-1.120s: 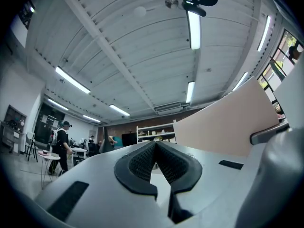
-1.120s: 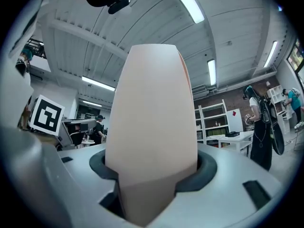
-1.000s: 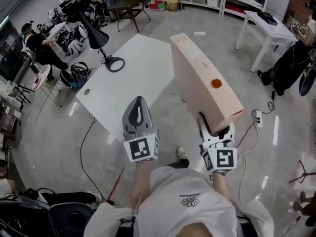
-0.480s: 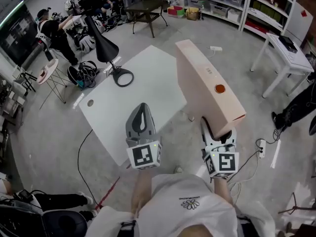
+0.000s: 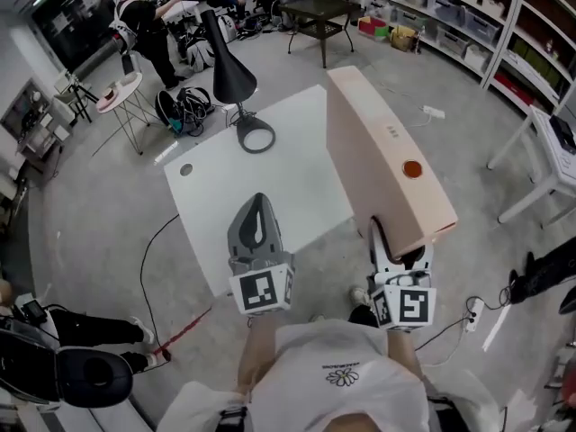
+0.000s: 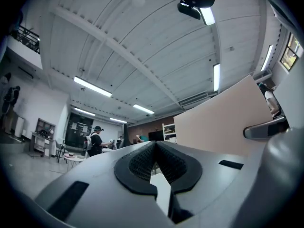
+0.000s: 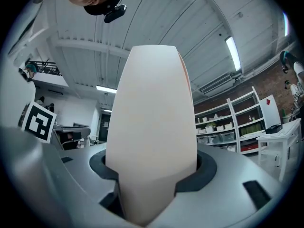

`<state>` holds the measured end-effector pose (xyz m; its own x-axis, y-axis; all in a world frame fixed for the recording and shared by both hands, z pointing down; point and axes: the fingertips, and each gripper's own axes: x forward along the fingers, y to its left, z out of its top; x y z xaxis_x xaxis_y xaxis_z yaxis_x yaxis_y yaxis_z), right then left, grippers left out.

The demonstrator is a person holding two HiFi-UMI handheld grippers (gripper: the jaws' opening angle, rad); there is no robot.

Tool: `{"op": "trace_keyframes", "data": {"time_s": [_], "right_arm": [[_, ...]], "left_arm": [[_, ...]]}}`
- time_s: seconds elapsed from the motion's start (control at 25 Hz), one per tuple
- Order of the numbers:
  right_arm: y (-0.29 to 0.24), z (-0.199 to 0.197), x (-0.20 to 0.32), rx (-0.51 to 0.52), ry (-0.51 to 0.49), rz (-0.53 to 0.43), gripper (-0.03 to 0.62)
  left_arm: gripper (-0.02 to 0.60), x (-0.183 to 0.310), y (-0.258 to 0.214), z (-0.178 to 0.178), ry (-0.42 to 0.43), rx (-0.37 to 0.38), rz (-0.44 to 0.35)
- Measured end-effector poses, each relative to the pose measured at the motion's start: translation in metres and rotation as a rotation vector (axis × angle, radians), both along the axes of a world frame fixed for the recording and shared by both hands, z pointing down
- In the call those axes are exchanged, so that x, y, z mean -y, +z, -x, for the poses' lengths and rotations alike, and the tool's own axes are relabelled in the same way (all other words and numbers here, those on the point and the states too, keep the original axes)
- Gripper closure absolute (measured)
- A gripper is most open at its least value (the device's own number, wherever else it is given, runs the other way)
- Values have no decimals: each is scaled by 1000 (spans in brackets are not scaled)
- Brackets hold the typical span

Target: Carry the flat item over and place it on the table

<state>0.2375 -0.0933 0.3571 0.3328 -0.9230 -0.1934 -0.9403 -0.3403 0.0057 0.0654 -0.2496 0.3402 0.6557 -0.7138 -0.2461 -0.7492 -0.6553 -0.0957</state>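
Only in the head view: white rectangular worktop (image 5: 270, 187), black cone-shaded lamp (image 5: 232, 75) at its far end. Only in the right gripper view: ribbed black pads against both faces. Right tongs (image 5: 399, 246) spread wide, clamped on the flat box (image 5: 382, 165), a smooth pale-pink slab held on edge in the air by the worktop's right side. Left tongs (image 5: 258, 201) pressed together, empty.

From the head, looks forward and steeply down past the person's chest, taking in the left gripper (image 5: 257, 207), the right gripper (image 5: 398, 248), the white table (image 5: 270, 187) and wide floor (image 5: 99, 223) beyond. From the left gripper, peers close along its own jaws, tilted slightly upward, catching mostly ceiling (image 6: 142, 46), with the flat box (image 6: 223, 118) at right. From the right gripper, stares equally close up that box, with it across mid-frame. Shares the box across all three; shares the shelves (image 5: 450, 16) between head and right gripper views.
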Motion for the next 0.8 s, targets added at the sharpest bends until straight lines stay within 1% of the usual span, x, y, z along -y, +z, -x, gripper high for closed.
{"op": "trace_keyframes", "data": {"time_s": [0.12, 0.24, 0.32, 0.52, 0.64, 0.8], "right_arm": [[-8, -2, 18, -37, -68, -1, 299], [-14, -3, 37, -78, -133, 3, 299], [-17, -7, 50, -73, -176, -1, 299], [-21, -18, 77, -44, -273, -20, 299], [-19, -22, 90, -38, -323, -24, 299], [-20, -28, 100, -48, -365, -21, 299]], "left_arm": [[566, 2, 0, 12, -90, -4, 13], [566, 4, -3, 23, -174, 5, 4], [566, 5, -9, 25, -220, 4, -1], [566, 6, -26, 29, -328, -43, 1], [566, 10, -22, 32, -382, -2, -18], [566, 11, -24, 29, -432, 4, -20]]}}
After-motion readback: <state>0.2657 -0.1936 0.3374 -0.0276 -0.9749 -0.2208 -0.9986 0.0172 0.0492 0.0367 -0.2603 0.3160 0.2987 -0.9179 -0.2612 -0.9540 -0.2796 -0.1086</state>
